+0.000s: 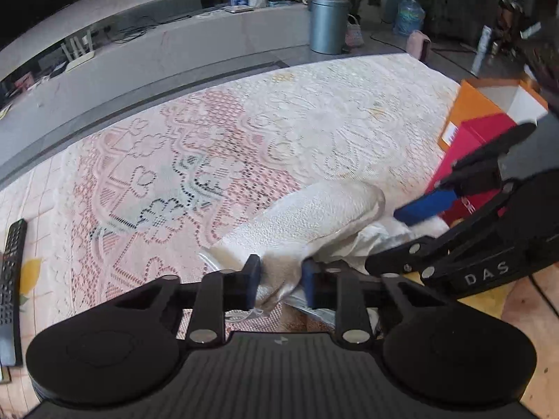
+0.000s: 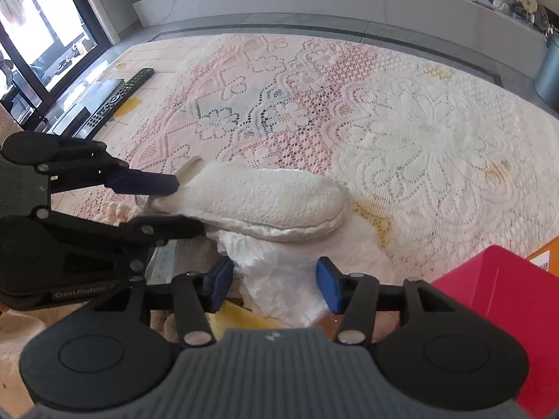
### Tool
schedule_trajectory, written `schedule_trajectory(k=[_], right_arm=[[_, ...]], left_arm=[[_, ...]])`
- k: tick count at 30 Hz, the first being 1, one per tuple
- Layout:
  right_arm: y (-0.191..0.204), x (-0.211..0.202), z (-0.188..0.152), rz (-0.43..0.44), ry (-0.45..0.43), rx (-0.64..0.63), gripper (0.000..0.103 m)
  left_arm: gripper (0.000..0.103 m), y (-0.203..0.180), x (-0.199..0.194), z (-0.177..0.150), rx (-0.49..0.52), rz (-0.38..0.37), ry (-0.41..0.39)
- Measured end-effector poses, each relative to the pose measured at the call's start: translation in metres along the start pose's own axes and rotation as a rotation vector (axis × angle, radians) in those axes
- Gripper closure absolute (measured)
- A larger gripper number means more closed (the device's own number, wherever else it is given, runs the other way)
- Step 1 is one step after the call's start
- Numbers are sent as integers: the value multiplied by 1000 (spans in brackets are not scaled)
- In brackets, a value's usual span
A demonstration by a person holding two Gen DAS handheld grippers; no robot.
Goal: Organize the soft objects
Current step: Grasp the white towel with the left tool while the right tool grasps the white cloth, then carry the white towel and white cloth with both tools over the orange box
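Lower centre: left gripper [image 1: 281,279] clamped on cream towel [image 1: 307,220]; right gripper [image 2: 274,284] parted around white cloth [image 2: 283,279], not pressing.

On the lace cloth [image 2: 401,132], the slipper [image 2: 265,202] lies over crumpled paper [image 2: 279,279], with the remote [image 2: 118,97] far to the slipper's left, the box [image 2: 503,300] near its right, and the bin [image 1: 328,22] on the floor beyond it.
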State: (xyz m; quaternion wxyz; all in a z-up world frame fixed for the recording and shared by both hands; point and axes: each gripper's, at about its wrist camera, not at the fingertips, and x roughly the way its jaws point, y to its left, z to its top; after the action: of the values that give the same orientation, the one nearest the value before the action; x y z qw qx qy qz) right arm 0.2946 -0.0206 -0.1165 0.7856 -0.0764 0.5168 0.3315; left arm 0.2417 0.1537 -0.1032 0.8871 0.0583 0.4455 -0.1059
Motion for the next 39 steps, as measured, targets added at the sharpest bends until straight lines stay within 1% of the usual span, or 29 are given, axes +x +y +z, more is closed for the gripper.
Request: schedule_trajectory(k=[1, 2, 3, 4, 5, 7, 10, 13, 17, 21, 24, 28, 31, 33, 37, 39], right_arm=[[-1, 2, 0, 5, 2, 15, 49], [-2, 3, 0, 7, 2, 29, 50], [-3, 4, 1, 12, -1, 52, 55], [-4, 4, 1, 19, -2, 68, 64], [-5, 4, 1, 27, -4, 83, 68], [-5, -1, 4, 16, -23, 96, 81], [-4, -16, 10, 15, -77, 100, 86], [-3, -34, 16, 4, -130, 94, 87], [0, -61, 21, -10, -190, 79, 88], [4, -93, 18, -15, -251, 72, 88], [8, -119, 12, -22, -299, 57, 88], [8, -158, -3, -42, -361, 31, 88], [-2, -187, -17, -79, -394, 36, 88], [-12, -204, -27, -105, -411, 46, 88], [-38, -235, -51, -175, -441, 83, 88], [-51, -245, -63, -198, -443, 107, 88]], left_arm=[[90, 3, -2, 0, -26, 10, -5], [92, 5, -4, 1, -53, 20, -10], [93, 7, -8, 1, -76, 28, -24], [94, 9, -11, 1, -95, 36, -39], [95, 10, -15, 2, -112, 45, -50], [96, 11, -21, 4, -133, 62, -66], [98, 11, -32, 9, -163, 94, -105], [98, 12, -45, 14, -200, 107, -144], [98, 8, -68, 21, -222, 125, -187], [98, 2, -92, 23, -275, 161, -205], [98, -3, -108, 21, -311, 169, -232], [98, -22, -129, 23, -296, 195, -276], [99, -38, -138, 26, -283, 195, -297], [99, -48, -142, 29, -270, 178, -308], [99, -82, -148, 43, -203, 132, -343], [99, -100, -149, 51, -173, 102, -358]])
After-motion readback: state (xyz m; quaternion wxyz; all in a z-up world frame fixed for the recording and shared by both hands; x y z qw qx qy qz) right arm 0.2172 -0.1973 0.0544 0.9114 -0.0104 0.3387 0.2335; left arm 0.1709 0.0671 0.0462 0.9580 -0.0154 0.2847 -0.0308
